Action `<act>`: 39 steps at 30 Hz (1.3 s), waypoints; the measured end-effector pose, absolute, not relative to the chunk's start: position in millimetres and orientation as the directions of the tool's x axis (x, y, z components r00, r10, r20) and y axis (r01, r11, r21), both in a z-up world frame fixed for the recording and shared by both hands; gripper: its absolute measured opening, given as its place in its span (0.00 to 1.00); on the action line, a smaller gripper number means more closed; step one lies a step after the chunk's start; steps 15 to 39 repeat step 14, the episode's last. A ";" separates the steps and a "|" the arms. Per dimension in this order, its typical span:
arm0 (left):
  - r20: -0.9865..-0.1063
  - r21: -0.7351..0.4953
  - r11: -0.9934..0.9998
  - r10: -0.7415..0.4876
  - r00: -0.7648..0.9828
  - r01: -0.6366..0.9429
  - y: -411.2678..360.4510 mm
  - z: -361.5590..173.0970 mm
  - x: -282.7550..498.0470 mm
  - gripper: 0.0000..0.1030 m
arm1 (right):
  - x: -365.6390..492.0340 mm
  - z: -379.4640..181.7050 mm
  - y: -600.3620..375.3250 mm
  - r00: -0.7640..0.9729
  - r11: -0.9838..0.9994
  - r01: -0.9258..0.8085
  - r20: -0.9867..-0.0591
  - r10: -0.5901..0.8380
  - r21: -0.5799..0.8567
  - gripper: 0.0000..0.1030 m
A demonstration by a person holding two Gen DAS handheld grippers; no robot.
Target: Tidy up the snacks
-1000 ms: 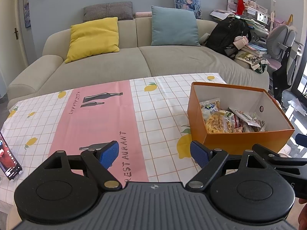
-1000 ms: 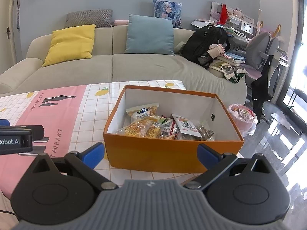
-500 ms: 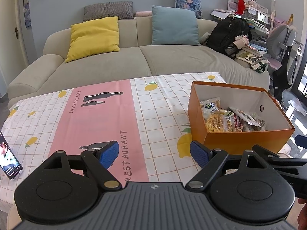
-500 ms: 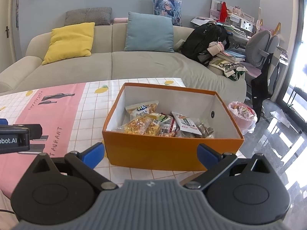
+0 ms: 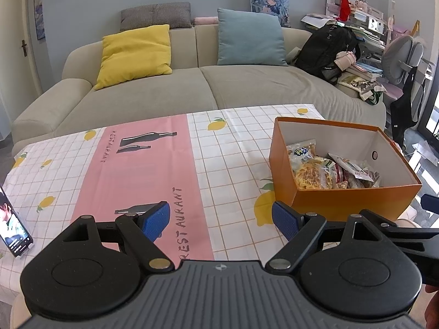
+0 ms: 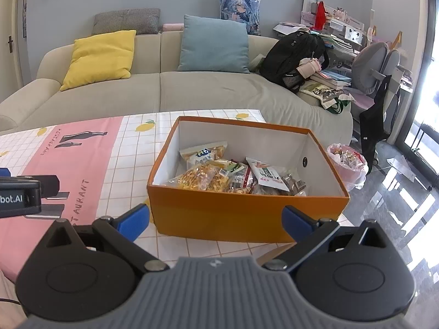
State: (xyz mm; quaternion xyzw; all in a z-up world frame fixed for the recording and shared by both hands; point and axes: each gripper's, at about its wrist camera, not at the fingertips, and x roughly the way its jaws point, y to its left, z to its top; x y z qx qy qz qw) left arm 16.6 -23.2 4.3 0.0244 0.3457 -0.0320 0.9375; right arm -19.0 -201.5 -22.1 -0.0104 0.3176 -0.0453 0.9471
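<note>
Since the earlier frames the right tool [image 6: 215, 218] has edged slightly nearer the orange box [image 6: 233, 216], and the phone [image 5: 12, 230] screen shows a new picture. Both tools hold nothing, jaws spread wide; the left tool [image 5: 219, 219] hovers over the worktop [image 5: 233, 164]. Snack packets [image 6: 219, 175] lie heaped inside the box, their lower parts hidden by its front wall, labels unreadable. Beyond, the sofa [image 5: 192, 93] is partly cut off.
</note>
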 end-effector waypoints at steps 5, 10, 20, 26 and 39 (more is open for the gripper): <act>-0.648 0.023 0.997 -0.044 0.760 0.077 -23.8 4.7 15.9 0.96 | -19.1 -22.4 -201.0 0.793 0.996 0.079 -0.602 -0.092 -0.049 0.97; -0.641 0.032 0.996 -0.040 0.767 0.079 -26.7 5.2 13.9 0.96 | -19.0 -23.5 -201.9 0.790 0.996 0.080 -0.606 -0.093 -0.049 0.97; -0.639 0.033 0.996 -0.038 0.768 0.077 -27.9 5.5 13.3 0.96 | -18.9 -23.6 -202.3 0.790 0.996 0.080 -0.606 -0.094 -0.050 0.97; -0.639 0.033 0.996 -0.038 0.768 0.077 -27.9 5.5 13.3 0.96 | -18.9 -23.6 -202.3 0.790 0.996 0.080 -0.606 -0.094 -0.050 0.97; -0.639 0.033 0.996 -0.038 0.768 0.077 -27.9 5.5 13.3 0.96 | -18.9 -23.6 -202.3 0.790 0.996 0.080 -0.606 -0.094 -0.050 0.97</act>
